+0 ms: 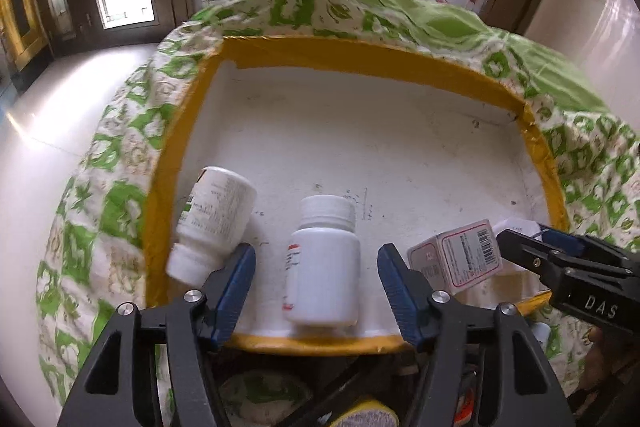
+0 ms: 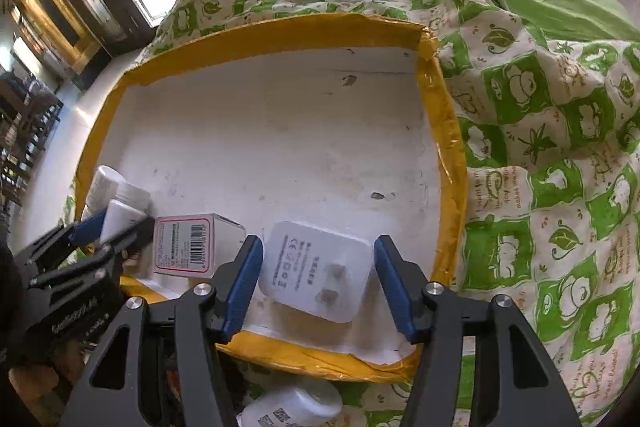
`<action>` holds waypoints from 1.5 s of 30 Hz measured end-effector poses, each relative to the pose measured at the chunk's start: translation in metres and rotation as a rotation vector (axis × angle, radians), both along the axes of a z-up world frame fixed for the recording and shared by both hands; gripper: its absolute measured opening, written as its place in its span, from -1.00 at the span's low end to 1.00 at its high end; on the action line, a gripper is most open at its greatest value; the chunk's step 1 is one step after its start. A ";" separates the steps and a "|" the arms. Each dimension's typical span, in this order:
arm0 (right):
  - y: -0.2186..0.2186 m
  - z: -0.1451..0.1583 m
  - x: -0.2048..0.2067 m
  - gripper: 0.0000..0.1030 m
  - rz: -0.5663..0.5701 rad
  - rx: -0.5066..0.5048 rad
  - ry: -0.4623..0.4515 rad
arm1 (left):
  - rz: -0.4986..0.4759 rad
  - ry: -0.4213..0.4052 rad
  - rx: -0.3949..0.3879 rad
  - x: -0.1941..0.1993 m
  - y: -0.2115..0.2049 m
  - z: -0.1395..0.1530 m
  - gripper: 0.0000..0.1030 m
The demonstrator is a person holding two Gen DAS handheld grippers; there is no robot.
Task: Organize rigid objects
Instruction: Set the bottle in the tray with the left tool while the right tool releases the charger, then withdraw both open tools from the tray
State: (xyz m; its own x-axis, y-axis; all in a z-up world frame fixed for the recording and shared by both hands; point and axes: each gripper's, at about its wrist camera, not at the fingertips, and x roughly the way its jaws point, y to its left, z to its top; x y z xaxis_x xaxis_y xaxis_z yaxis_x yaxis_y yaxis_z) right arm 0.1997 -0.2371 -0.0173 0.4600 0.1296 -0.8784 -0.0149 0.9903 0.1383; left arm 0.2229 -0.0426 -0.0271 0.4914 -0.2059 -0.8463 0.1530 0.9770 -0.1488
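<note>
Both claws, left claw (image 1: 316,279) and right claw (image 2: 318,277), released over tray (image 1: 304,57): two bottles (image 1: 324,263), one box (image 1: 456,255), one charger (image 2: 316,271).

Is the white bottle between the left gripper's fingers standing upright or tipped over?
Upright: the white bottle stands in the tray, cap on top.

White smooth plastic bottle (image 1: 323,261) between claw pads | scuffed matt white tray (image 1: 400,155), glossy yellow tape rim | green-printed cotton cloth (image 2: 560,187) beyond
</note>
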 end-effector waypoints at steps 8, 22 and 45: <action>-0.025 0.028 -0.030 0.42 -0.098 0.152 -0.075 | 0.049 -0.073 -0.037 -0.043 0.032 0.036 0.37; -0.003 0.027 -0.129 0.69 -0.037 0.227 -0.075 | 0.165 -0.058 -0.096 -0.161 0.072 0.026 0.51; -0.001 0.017 -0.158 0.69 -0.035 0.176 -0.051 | 0.140 -0.064 -0.114 -0.173 0.065 0.025 0.51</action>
State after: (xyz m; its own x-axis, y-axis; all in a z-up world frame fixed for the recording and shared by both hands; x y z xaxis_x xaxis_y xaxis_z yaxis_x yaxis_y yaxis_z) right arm 0.0415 -0.2386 -0.0005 0.5098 0.2623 -0.8193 0.0079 0.9509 0.3093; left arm 0.0500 0.0222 -0.0017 0.5742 -0.2243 -0.7874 0.0294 0.9668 -0.2539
